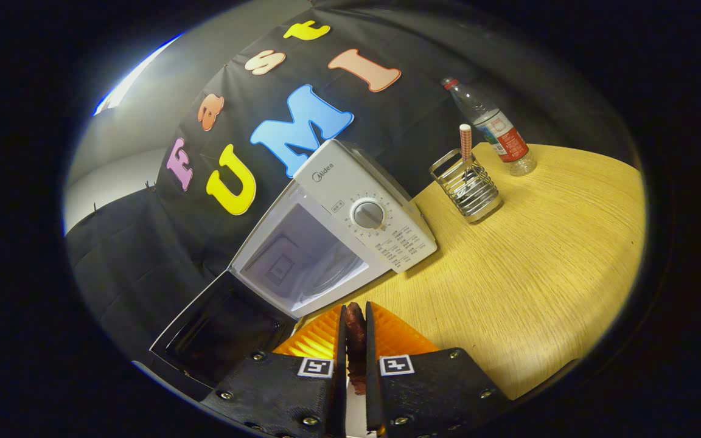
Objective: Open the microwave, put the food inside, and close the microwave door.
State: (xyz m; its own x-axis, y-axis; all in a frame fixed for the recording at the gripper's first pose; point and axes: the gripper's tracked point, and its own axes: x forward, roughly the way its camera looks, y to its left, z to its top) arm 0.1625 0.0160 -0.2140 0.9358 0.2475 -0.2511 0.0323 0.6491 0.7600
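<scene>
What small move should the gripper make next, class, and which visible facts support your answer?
Probably carry the food forward into the microwave. The gripper has its fingers closed on a dark piece of food, the microwave door already hangs open, and the pale cavity lies just beyond the fingers, so loading looks like the natural step.

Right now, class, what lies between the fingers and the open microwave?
In the gripper view, the food is pinched between the fingers; beyond them only bare table leads to the microwave.
</scene>
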